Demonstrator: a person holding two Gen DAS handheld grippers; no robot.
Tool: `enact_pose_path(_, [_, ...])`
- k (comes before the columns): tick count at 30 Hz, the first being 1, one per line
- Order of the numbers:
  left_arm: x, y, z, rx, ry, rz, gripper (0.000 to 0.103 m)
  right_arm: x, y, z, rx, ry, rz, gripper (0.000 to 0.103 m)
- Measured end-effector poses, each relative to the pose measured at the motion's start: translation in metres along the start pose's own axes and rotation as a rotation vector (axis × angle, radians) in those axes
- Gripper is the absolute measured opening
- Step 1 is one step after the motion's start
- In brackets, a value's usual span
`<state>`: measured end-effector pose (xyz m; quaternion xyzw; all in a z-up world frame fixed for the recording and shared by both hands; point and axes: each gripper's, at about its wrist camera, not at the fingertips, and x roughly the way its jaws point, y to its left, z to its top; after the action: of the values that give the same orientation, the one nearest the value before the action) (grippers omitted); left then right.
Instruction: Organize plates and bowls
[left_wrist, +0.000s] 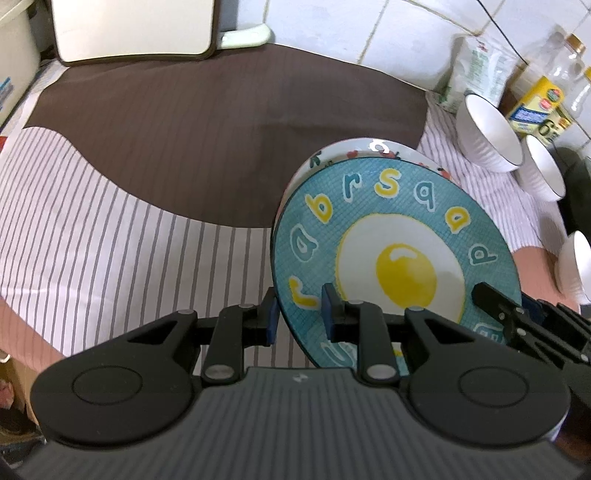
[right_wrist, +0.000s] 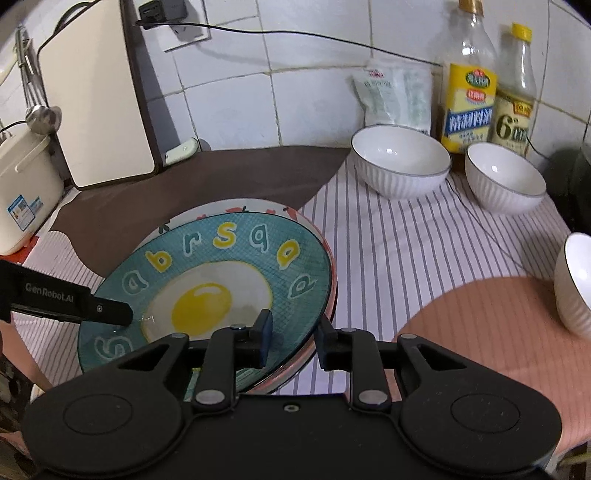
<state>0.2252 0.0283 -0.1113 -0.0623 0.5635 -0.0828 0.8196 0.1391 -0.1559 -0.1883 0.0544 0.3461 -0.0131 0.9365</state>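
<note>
The left gripper (left_wrist: 299, 319) straddles the 7 o'clock rim of the round teal ceramic plate with a fried-egg picture and coloured letters (left_wrist: 391, 254). Its jaws stand narrow, one blue pad on each face of the rim, but a sliver of gap shows at the outer pad, so I cannot tell for sure that it clamps. The right gripper (right_wrist: 293, 339) straddles the same plate's 4 o'clock rim, its jaws slightly parted with the rim between them, the pads apparently not pressing. That teal plate lies on a white plate with a red-patterned rim (right_wrist: 236, 206), which peeks out at 12 o'clock, both on the desk's brown, striped and pink cloth (right_wrist: 406, 236). At 1 to 3 o'clock of the plates stand three white ribbed bowls with dark rims (right_wrist: 400, 162), well apart from them. Behind these, against the white tiled wall (right_wrist: 295, 74), stand two yellow-labelled clear bottles (right_wrist: 469, 92) and a white pouch (right_wrist: 395, 96).
</note>
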Motion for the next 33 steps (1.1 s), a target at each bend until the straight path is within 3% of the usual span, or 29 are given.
enact_pose_path(8, [0.001, -0.016, -0.01, 0.014, -0.067, 0.104, 0.022, 0.003, 0.01, -0.014, -0.08, -0.108, -0.059, 0.033])
enact_pose_path(14, [0.002, -0.026, -0.017, 0.031, -0.12, 0.166, 0.022, 0.007, 0.013, -0.018, -0.104, -0.107, -0.093, 0.036])
enact_pose_path(20, [0.003, -0.031, -0.017, 0.06, -0.12, 0.194, 0.022, 0.013, 0.011, -0.019, -0.107, -0.097, -0.095, 0.036])
enact_pose_path(28, [-0.015, -0.029, -0.018, 0.085, -0.135, 0.154, 0.022, 0.003, 0.001, -0.017, -0.037, -0.107, -0.04, 0.036])
enact_pose_path(33, [-0.047, -0.03, -0.021, 0.111, -0.167, 0.085, 0.022, -0.022, -0.001, -0.019, -0.09, -0.123, -0.031, 0.036])
